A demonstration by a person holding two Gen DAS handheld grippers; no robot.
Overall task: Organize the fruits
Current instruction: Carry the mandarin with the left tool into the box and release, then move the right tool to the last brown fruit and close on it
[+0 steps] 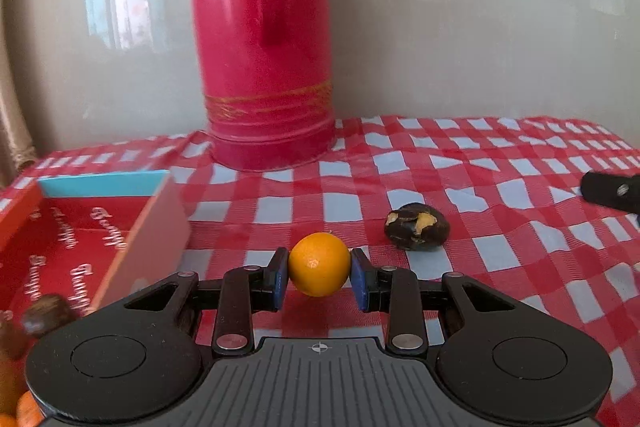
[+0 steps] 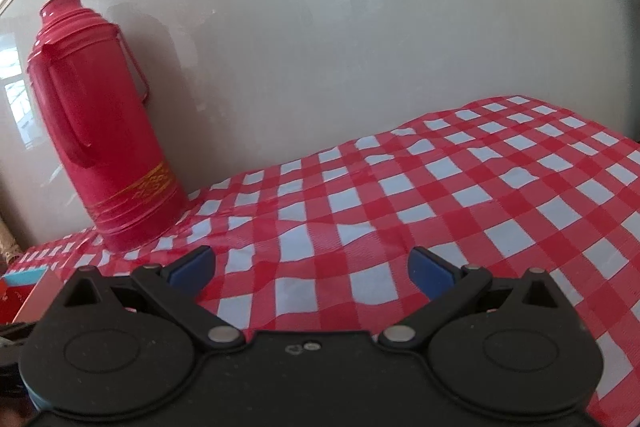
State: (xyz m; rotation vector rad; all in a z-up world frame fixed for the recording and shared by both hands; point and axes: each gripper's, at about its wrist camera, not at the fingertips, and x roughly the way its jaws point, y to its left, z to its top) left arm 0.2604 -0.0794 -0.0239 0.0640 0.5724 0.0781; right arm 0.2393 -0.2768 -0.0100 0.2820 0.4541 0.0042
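My left gripper (image 1: 319, 273) is shut on a small orange fruit (image 1: 319, 263), its blue pads pressing both sides, just above the checked cloth. A dark brown fruit with peeled yellow patches (image 1: 416, 226) lies on the cloth to the right of it. A red box (image 1: 80, 239) with a blue inner edge stands open at the left; dark fruits (image 1: 44, 315) and orange ones (image 1: 26, 409) show at its near corner. My right gripper (image 2: 312, 269) is open and empty above bare cloth. Part of it shows at the right edge of the left wrist view (image 1: 612, 191).
A tall red thermos (image 1: 264, 39) stands at the back of the table against the pale wall; it also shows in the right wrist view (image 2: 100, 131). The red-and-white checked tablecloth (image 2: 440, 195) covers the table. The box corner (image 2: 36, 291) sits at the left.
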